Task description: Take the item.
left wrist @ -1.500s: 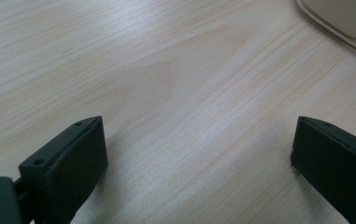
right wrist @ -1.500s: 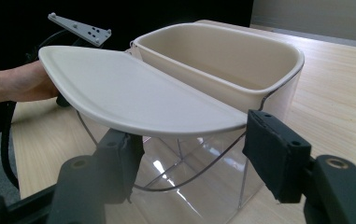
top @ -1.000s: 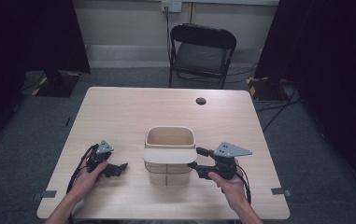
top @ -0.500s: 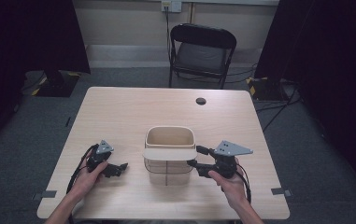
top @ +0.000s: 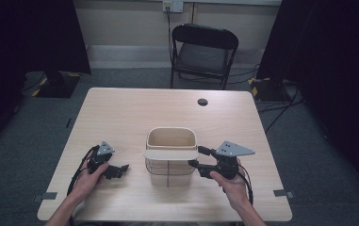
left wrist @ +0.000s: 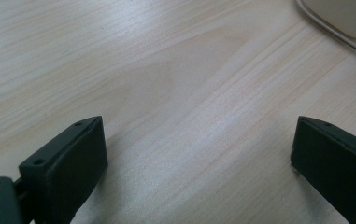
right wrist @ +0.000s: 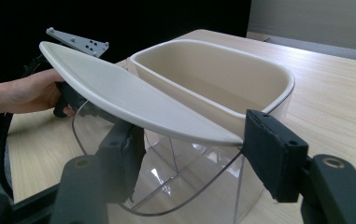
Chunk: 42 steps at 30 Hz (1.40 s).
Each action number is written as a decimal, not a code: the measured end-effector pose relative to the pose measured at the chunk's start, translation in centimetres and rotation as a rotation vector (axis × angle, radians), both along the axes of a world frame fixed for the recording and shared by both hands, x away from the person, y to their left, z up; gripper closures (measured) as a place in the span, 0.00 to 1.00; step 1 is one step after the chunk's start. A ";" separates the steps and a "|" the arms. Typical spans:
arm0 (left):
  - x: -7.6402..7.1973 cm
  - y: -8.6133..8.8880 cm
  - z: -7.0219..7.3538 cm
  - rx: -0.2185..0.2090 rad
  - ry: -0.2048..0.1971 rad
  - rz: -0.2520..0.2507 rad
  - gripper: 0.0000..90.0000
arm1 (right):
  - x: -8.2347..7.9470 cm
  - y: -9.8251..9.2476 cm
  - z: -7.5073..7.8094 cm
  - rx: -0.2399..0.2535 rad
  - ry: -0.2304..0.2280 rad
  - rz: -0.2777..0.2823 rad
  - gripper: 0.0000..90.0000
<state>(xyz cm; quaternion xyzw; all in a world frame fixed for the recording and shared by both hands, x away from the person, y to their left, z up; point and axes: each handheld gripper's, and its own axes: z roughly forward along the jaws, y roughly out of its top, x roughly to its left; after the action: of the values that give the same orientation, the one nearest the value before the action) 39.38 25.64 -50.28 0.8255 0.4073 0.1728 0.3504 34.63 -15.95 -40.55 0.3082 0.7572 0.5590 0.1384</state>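
Note:
A clear plastic bin [top: 170, 172] with a cream inner tub [right wrist: 213, 79] stands at the middle of the table. Its cream lid [top: 171, 154] lies tilted over the near half of the bin. My right gripper [top: 199, 157] sits at the bin's right side, and its jaws close on the end of the lid [right wrist: 133, 100]. In the right gripper view one pad [right wrist: 264, 158] touches the lid's tip and the other sits under its edge. My left gripper [top: 120, 170] rests low on the table left of the bin, jaws wide apart over bare wood [left wrist: 199, 158].
A small black round object [top: 202, 101] lies near the table's far edge. A black folding chair [top: 204, 52] stands beyond the table. The bin's corner [left wrist: 344, 18] is just ahead of the left gripper. Bare wood lies all around the bin.

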 end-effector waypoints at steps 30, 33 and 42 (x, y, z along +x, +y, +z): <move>0.0 0.0 0.0 0.003 -0.002 -0.001 0.03 | 0.1 0.3 0.6 0.010 -0.005 0.005 0.46; 0.0 0.0 0.0 0.003 -0.002 -0.002 0.03 | 0.1 0.2 0.6 0.010 -0.006 0.005 0.47; 0.0 0.0 0.0 0.003 -0.002 -0.002 0.03 | 0.2 0.1 0.6 0.013 -0.002 0.004 0.48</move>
<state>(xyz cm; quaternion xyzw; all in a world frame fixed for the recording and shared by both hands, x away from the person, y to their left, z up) 39.39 25.66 -50.26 0.8263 0.4060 0.1740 0.3495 34.81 -15.85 -39.90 0.3072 0.7542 0.5642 0.1360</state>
